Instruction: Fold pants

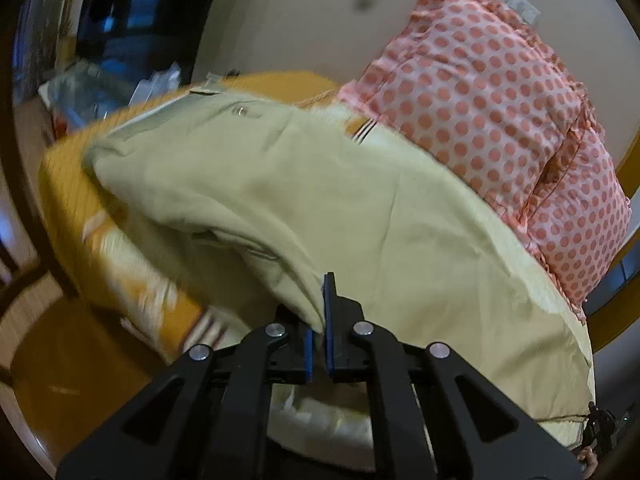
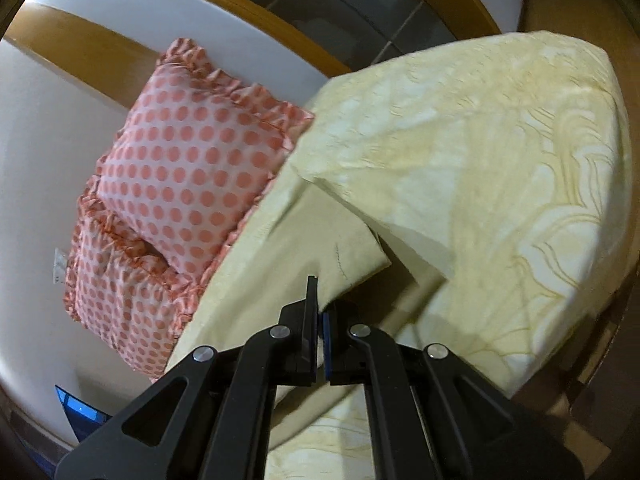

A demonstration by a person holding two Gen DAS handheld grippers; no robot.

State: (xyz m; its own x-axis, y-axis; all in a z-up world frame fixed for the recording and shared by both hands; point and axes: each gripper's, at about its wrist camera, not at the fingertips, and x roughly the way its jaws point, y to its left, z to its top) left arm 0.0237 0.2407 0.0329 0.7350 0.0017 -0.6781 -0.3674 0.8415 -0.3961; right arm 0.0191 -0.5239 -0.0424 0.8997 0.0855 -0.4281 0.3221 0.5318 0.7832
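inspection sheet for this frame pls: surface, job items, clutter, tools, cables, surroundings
Surface: bed with pale yellow patterned cover.
Job's things: pale green pants spread on the bed, one part lifted.
Clutter: polka-dot pillows stacked beside the pants.
Grippers: left tool shut on pants fabric; right tool shut on a pants edge.
Cables: nothing seen.
Surroundings: white wall with wooden trim; wooden floor; blurred items at the far end.
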